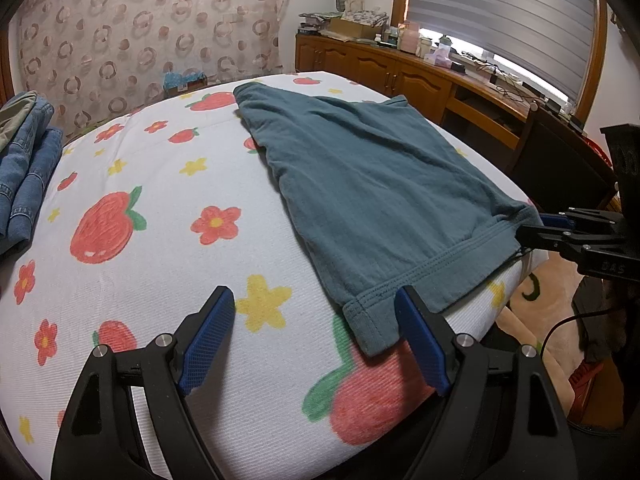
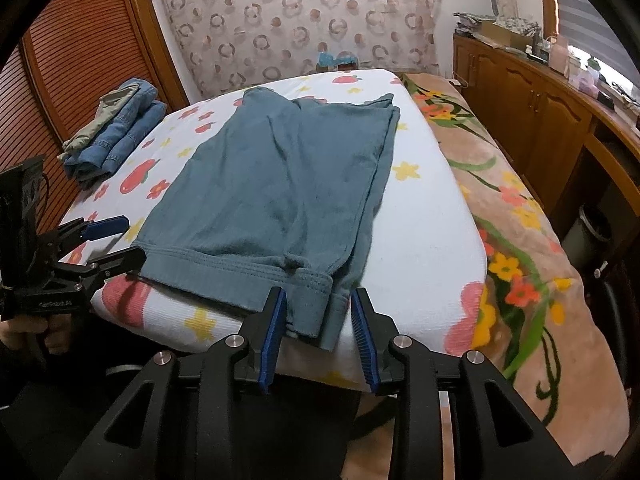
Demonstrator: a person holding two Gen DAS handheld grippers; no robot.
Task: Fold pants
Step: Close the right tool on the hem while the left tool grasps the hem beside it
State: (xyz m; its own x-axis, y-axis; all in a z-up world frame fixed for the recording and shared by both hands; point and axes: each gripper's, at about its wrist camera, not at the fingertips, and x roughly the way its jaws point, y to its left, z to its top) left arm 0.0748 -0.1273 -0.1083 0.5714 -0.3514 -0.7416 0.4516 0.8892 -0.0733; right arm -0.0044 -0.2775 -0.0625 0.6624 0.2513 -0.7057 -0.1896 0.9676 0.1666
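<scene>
Both grippers are held low at the near edge of the strawberry-print mattress (image 1: 160, 264). The left gripper (image 1: 316, 336) is spread wide at one waistband corner; the right gripper (image 2: 318, 330) is parted around the other, unclamped. The teal pants (image 2: 288, 184) are laid lengthwise, waistband nearest. Folded jeans (image 2: 120, 136) are piled aside; a floral blanket (image 2: 520, 240) is seen only from the right wrist

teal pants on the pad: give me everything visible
The teal pants are a soft knit, faintly wrinkled, already folded into a layered rectangle lying flat on the fruit-and-flower printed pad. A stitched, ribbed band runs along the near edge, which overhangs the pad slightly. The open right gripper straddles the near right corner; the open left gripper sits at the near left corner. Whether either touches the cloth is unclear.
</scene>
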